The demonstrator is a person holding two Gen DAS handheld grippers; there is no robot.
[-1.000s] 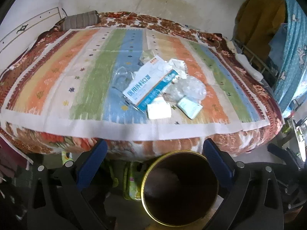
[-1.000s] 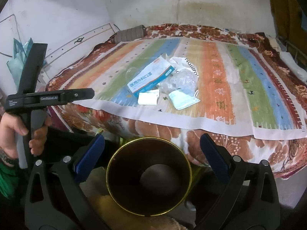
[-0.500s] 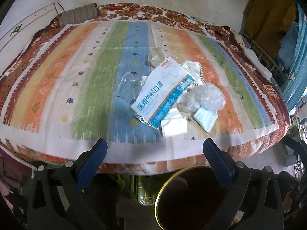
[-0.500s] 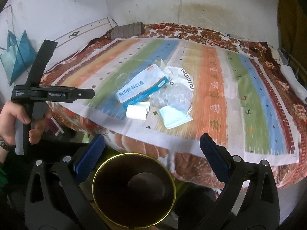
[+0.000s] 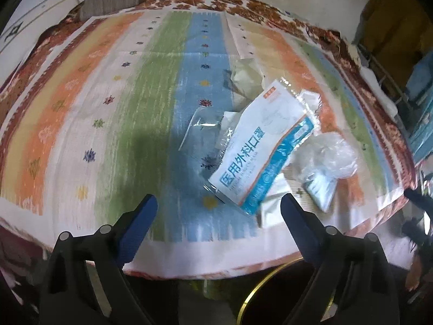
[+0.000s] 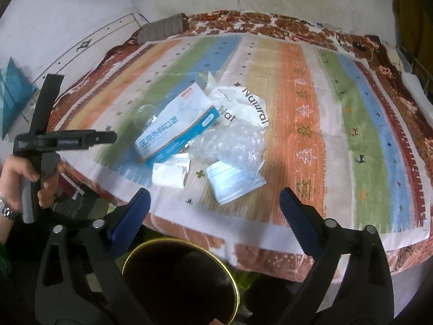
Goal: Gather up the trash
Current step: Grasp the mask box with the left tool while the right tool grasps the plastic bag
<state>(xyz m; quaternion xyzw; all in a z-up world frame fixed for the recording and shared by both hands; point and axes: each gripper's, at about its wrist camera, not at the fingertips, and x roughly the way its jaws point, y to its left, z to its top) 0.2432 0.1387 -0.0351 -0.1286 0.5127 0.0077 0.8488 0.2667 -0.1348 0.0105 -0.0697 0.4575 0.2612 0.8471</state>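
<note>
1 mask packet (image 6: 177, 130), 1 face mask (image 6: 234, 182), 1 bin (image 6: 180, 279) — perhaps 4 wrappers (image 6: 243, 108).

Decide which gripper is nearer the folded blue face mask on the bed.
Right. The right gripper hangs just short of the face mask, which lies straight ahead. The left gripper is farther left, beyond the packet. Both jaws are closing on nothing.

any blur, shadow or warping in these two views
Left wrist view: motion blur on the blanket, a dark shadow ahead of the left gripper, fisheye bending at the edges. Right wrist view: blur smears the mask, and the bin is dim.
</note>
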